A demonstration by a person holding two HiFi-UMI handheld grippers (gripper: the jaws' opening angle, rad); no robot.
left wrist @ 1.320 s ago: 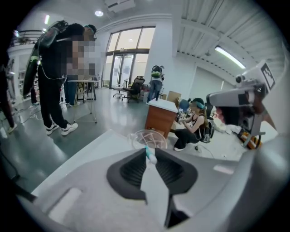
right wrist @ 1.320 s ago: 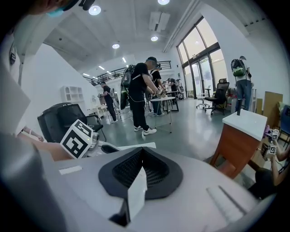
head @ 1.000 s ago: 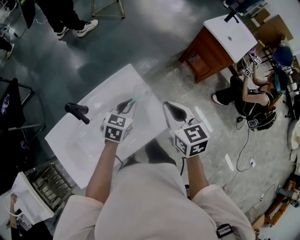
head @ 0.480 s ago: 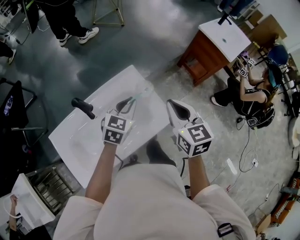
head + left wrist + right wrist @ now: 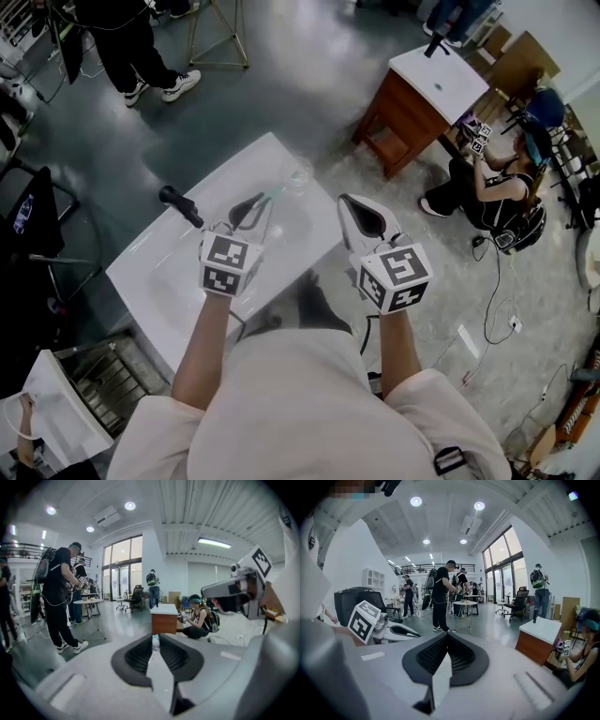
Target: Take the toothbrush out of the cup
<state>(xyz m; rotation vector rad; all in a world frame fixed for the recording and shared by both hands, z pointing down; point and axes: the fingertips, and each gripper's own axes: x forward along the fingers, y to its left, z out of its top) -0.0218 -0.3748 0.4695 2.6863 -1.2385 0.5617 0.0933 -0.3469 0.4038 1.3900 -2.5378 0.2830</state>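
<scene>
At the near edge of the white basin top (image 5: pixel 169 272), the left gripper (image 5: pixel 247 210) is clamped on the handle of the toothbrush (image 5: pixel 273 195). Beside it, the right gripper (image 5: pixel 362 215) has its jaws closed together with nothing between them. The toothbrush slants away toward the clear cup (image 5: pixel 300 174) near the top's far edge. Whether its tip is inside the cup cannot be determined. Beyond stands a wooden cabinet (image 5: pixel 403 117).

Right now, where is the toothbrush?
Head view, left of centre: toothbrush gripped in the left tongs over the white table, tip toward the clear cup.
</scene>
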